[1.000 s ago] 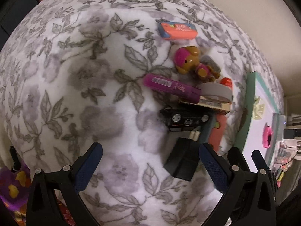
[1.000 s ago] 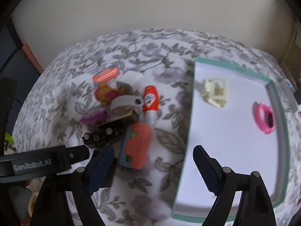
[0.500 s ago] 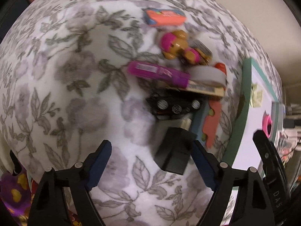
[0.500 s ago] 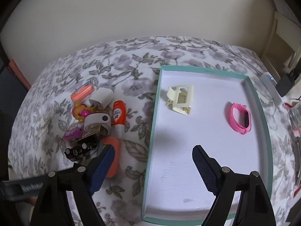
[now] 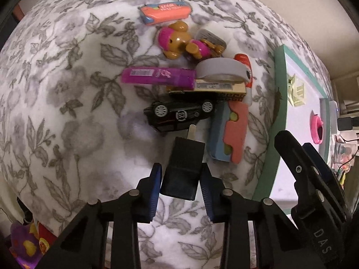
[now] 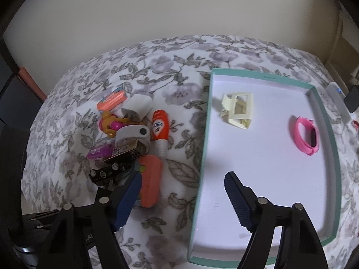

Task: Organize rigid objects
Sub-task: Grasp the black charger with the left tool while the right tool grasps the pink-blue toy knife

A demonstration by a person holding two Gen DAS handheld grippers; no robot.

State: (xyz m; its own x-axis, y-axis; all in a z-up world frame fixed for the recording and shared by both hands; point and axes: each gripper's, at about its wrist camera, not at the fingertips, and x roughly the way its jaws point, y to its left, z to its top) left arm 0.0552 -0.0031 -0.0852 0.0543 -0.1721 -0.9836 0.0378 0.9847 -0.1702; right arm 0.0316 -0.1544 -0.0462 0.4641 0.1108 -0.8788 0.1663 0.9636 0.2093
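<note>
My left gripper (image 5: 180, 180) is shut on a black plug adapter (image 5: 184, 168) at the near edge of a pile on the floral cloth. The pile holds a black toy car (image 5: 179, 114), a purple tube (image 5: 157, 76), a grey tape roll (image 5: 221, 70), a dog figure (image 5: 179, 42), an orange pack (image 5: 166, 12) and a blue-and-coral case (image 5: 228, 132). My right gripper (image 6: 181, 192) is open and empty, over the near left edge of the teal-rimmed tray (image 6: 202, 157). The tray holds a cream clip (image 6: 237, 109) and a pink band (image 6: 306, 136).
An orange bottle (image 6: 159, 127) lies between the pile and the tray. A white device (image 6: 338, 100) and black charger (image 6: 353, 98) sit past the tray's right rim. The bed's edge lies close below both grippers. A wall stands behind.
My left gripper moved forward and right and closed on the black adapter. My right gripper shifted right, bringing the whole tray into view.
</note>
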